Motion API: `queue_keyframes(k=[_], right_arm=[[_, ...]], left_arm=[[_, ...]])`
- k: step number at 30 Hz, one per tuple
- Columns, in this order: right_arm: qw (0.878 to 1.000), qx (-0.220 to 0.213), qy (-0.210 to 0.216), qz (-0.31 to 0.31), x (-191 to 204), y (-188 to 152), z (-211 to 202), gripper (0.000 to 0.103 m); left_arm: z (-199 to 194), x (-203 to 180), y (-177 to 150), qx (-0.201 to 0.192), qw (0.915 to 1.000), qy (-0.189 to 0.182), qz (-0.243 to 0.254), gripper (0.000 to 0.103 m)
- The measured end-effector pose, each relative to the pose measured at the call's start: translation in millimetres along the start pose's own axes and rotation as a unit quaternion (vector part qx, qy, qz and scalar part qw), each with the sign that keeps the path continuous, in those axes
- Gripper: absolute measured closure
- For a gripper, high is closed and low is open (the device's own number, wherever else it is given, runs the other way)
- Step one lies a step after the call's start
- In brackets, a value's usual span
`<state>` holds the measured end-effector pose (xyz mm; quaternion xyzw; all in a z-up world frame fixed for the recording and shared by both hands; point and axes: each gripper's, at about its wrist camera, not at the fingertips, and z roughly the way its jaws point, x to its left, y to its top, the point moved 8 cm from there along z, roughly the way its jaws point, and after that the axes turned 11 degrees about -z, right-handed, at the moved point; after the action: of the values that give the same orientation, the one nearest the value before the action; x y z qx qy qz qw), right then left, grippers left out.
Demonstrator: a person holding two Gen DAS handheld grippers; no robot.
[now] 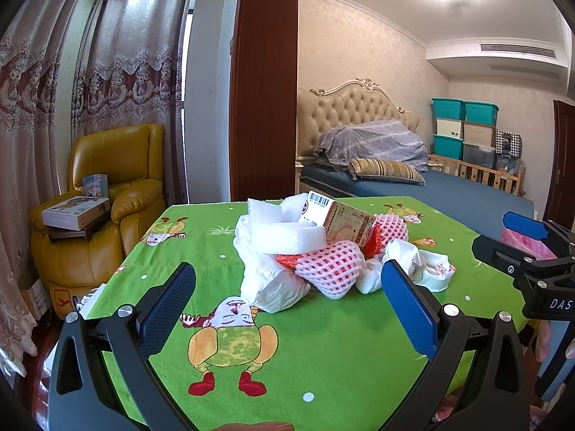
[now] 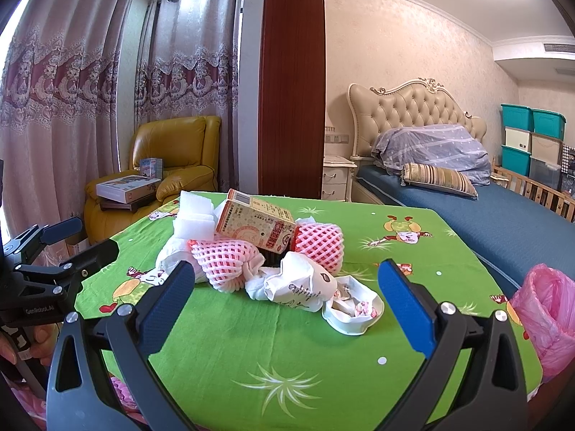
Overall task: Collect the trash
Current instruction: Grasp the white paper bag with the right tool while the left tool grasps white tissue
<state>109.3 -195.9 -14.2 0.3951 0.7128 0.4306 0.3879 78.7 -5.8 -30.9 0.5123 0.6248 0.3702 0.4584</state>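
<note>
A pile of trash lies mid-table on the green cartoon cloth [image 1: 323, 341]: white foam pieces [image 1: 284, 237], a printed carton [image 1: 345, 226], pink foam fruit nets [image 1: 330, 269], crumpled white paper [image 1: 273, 291] and a crushed paper cup [image 2: 354, 310]. My left gripper [image 1: 287, 287] is open and empty, just in front of the pile. My right gripper [image 2: 285, 283] is open and empty, also short of the pile; the carton [image 2: 257, 224] and nets [image 2: 226, 262] lie beyond its fingers. A pink plastic bag [image 2: 546, 316] hangs at the table's right edge.
A yellow leather armchair [image 1: 107, 208] with boxes stands beyond the table's left side. A bed [image 1: 413, 179] and stacked storage bins [image 1: 463, 129] are behind on the right. A dark wooden post [image 1: 264, 82] rises behind the table. Each gripper shows at the other view's edge.
</note>
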Motion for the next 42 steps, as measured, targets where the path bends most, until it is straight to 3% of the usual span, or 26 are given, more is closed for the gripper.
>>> queue_keyframes(k=[7, 11, 19, 21, 25, 31, 33, 35, 42], right_arm=[[0.999, 0.028, -0.015, 0.017, -10.4, -16.6, 10.0, 0.004], [0.997, 0.059, -0.018, 0.038, -29.0, -33.7, 27.9, 0.004], [0.994, 0.093, -0.013, 0.046, -38.2, -44.1, 66.7, 0.004], [0.993, 0.104, 0.003, 0.048, -34.4, -45.1, 80.1, 0.004], [0.991, 0.127, 0.023, 0.037, -21.5, -46.4, 108.8, 0.004], [0.982, 0.179, 0.048, 0.040, -14.1, -56.0, 145.7, 0.004], [0.982, 0.180, 0.051, 0.039, -12.1, -56.5, 149.4, 0.005], [0.982, 0.175, 0.055, 0.036, -10.3, -55.1, 150.3, 0.020], [0.990, 0.130, 0.050, 0.024, -6.1, -46.2, 129.2, 0.021]], left_arm=[[12.5, 0.1, -10.4, 0.035, 0.9993, -0.007, -0.011, 0.006], [27.4, 14.7, -17.2, 0.065, 0.9973, 0.010, -0.032, 0.006], [57.5, 45.9, -40.2, 0.130, 0.9877, 0.026, -0.084, 0.006], [60.8, 52.7, -42.4, 0.129, 0.9877, 0.044, -0.077, 0.006], [70.5, 58.5, -44.2, 0.139, 0.9863, 0.045, -0.077, 0.006], [83.5, 61.1, -46.5, 0.150, 0.9865, 0.053, -0.038, 0.006], [88.3, 59.9, -44.7, 0.150, 0.9870, 0.051, -0.029, 0.006], [93.9, 59.8, -42.6, 0.149, 0.9871, 0.054, -0.022, 0.006], [114.2, 59.4, -33.1, 0.163, 0.9847, 0.043, -0.043, 0.007]])
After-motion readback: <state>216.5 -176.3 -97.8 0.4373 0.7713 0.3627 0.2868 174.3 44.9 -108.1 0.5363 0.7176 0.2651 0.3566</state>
